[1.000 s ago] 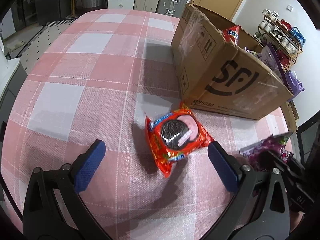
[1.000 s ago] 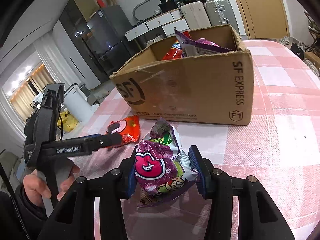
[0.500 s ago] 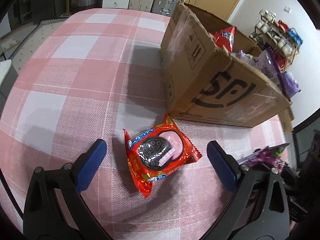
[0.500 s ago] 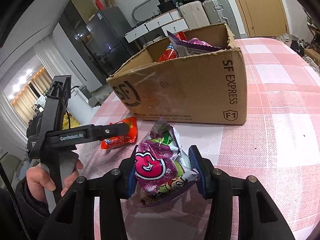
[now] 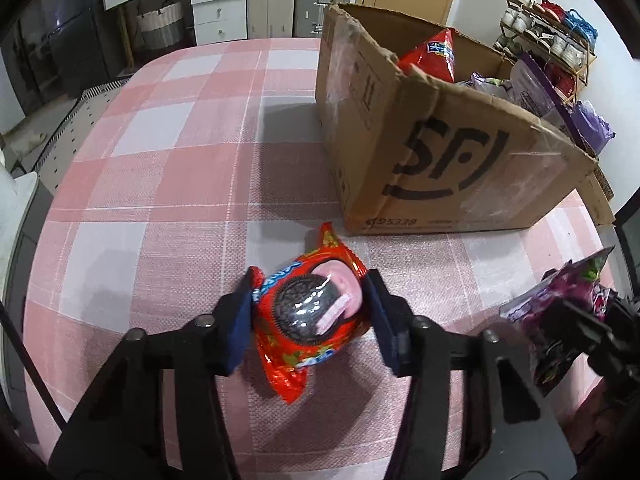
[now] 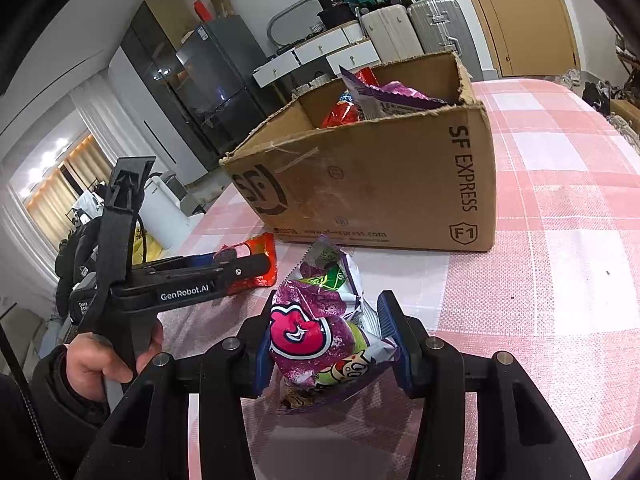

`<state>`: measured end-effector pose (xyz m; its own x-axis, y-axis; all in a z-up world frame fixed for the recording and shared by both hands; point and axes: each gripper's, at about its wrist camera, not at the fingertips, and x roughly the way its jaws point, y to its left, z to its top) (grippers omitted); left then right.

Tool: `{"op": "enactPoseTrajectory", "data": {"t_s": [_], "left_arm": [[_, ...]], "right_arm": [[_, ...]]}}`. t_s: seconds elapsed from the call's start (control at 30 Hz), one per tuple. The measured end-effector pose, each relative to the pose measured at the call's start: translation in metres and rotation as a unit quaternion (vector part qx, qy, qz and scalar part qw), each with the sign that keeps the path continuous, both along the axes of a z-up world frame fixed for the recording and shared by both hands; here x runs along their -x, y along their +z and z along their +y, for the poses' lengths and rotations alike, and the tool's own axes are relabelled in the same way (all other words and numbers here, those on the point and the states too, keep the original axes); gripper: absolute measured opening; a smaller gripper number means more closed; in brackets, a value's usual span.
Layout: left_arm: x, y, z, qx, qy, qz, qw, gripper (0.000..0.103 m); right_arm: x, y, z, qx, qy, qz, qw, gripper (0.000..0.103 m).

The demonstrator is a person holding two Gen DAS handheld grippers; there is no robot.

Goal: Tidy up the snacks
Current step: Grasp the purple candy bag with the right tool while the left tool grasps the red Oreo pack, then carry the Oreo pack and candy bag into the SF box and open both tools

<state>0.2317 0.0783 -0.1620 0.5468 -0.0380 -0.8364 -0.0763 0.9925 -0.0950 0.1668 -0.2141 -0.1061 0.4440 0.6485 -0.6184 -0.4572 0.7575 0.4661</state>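
My left gripper (image 5: 306, 314) is shut on a red cookie packet (image 5: 310, 316) with a dark sandwich cookie pictured on it, low over the pink checked tablecloth. The packet also shows in the right wrist view (image 6: 262, 258), beside the left gripper (image 6: 240, 264). My right gripper (image 6: 328, 344) is shut on a purple snack bag (image 6: 320, 332) and holds it above the table; the bag shows at the right edge of the left wrist view (image 5: 560, 312). An open cardboard box (image 5: 448, 160) stands just beyond, also in the right wrist view (image 6: 380, 184), with red and purple snack bags inside.
The pink and white checked table (image 5: 160, 160) stretches left of the box and to its right (image 6: 560, 240). White drawers and suitcases (image 6: 400, 32) stand behind the table. A shoe rack (image 5: 552, 12) is beyond the box.
My left gripper moved forward over the red cookie packet and closed on it. The right gripper kept its hold on the purple bag and shifted slightly nearer the box.
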Motion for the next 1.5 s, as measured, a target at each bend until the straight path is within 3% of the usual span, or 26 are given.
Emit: {"op": "enactPoseTrajectory", "data": {"t_s": [0.3, 0.83, 1.13, 1.5], "left_arm": [[0.008, 0.002, 0.003, 0.016, -0.009, 0.004, 0.9998, 0.044], [0.029, 0.024, -0.001, 0.023, -0.023, -0.023, 0.9992, 0.044], [0.044, 0.049, -0.004, 0.031, -0.033, -0.046, 0.9979, 0.044], [0.060, 0.100, -0.013, 0.030, -0.060, -0.086, 0.9940, 0.044]], "right_arm": [[0.005, 0.006, 0.000, 0.002, -0.003, -0.008, 1.000, 0.048], [0.012, 0.020, 0.001, 0.004, -0.002, -0.025, 1.000, 0.048], [0.021, 0.036, -0.005, 0.004, -0.010, -0.043, 0.999, 0.048], [0.036, 0.070, -0.015, 0.005, -0.017, -0.086, 0.996, 0.048]]}}
